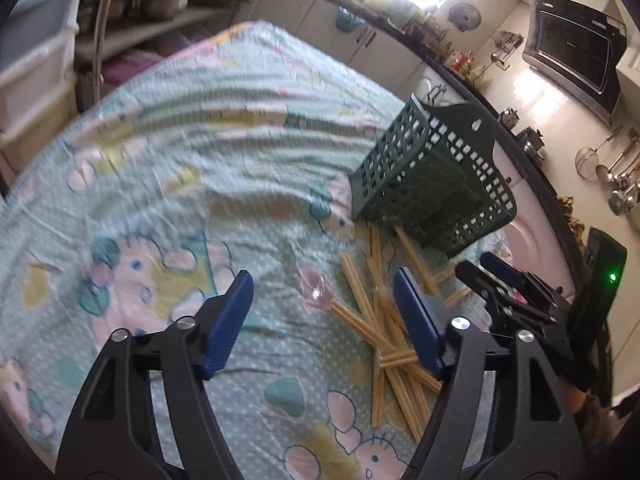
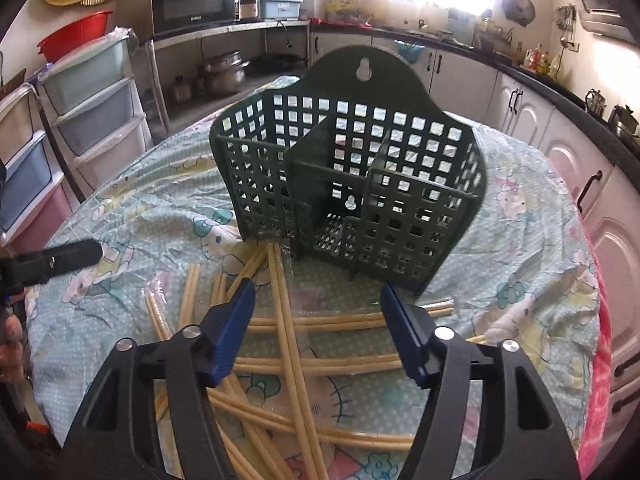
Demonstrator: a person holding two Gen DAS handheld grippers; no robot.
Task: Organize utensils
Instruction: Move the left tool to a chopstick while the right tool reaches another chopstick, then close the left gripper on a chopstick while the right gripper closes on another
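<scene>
A dark green plastic utensil basket (image 2: 348, 184) with perforated walls and inner dividers stands on the cloth-covered table; it also shows in the left wrist view (image 1: 432, 176) at the right. Several wooden chopsticks (image 2: 288, 344) lie scattered in front of it, some in clear plastic wrap; the left wrist view shows the chopsticks (image 1: 384, 332) too. My right gripper (image 2: 316, 300) is open and empty, low over the pile. My left gripper (image 1: 324, 292) is open and empty, left of the pile. The right gripper (image 1: 496, 276) shows at the left view's right edge.
The table carries a pale green cartoon-print cloth (image 2: 520, 264). Plastic drawer units (image 2: 80, 120) stand at the left. Kitchen counters and cabinets (image 2: 540, 120) run behind and to the right. A microwave (image 2: 192, 0) sits on a shelf. The left gripper's tip (image 2: 60, 260) shows at the left.
</scene>
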